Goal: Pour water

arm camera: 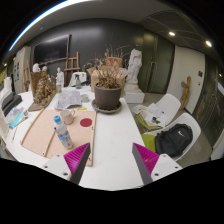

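We see the tool (pixel 111 160) low in the frame, its two pink-padded fingers (pixel 77 157) spread wide and holding nothing — bare white surface (pixel 112 135) lies between them. Left of centre, beyond the left finger, a water bottle (pixel 63 133) with a blue label stands on a brown board (pixel 45 135). A large potted dried plant (pixel 107 82) sits further back, mid-frame — chairs (pixel 176 130) lower right.
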Demonstrator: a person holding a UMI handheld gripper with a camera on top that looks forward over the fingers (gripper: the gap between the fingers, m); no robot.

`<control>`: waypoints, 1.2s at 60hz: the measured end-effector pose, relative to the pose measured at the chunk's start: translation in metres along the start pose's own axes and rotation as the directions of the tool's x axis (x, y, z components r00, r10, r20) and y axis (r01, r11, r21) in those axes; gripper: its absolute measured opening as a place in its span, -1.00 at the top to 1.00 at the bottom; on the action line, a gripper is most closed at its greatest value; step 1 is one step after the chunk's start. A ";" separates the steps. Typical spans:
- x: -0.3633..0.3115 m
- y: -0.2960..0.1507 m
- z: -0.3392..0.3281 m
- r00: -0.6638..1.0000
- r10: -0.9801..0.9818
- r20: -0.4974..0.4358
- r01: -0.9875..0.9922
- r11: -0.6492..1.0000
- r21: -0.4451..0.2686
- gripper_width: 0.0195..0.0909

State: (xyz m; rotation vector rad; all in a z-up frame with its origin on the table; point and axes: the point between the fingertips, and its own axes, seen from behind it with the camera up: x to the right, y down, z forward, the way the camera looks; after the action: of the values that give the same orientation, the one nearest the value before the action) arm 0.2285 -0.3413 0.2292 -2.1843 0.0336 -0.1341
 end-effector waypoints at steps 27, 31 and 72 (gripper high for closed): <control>-0.148 0.047 0.040 0.956 -0.037 0.290 0.013 0.996 0.085 -0.86; -0.172 0.042 0.060 0.950 -0.034 0.310 -0.002 0.993 0.116 -0.85; -0.252 0.030 0.235 0.985 0.012 0.170 -0.051 0.972 0.230 0.45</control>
State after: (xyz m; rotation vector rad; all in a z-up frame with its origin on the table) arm 0.0045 -0.1486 0.0488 -1.9509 -0.0410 0.0619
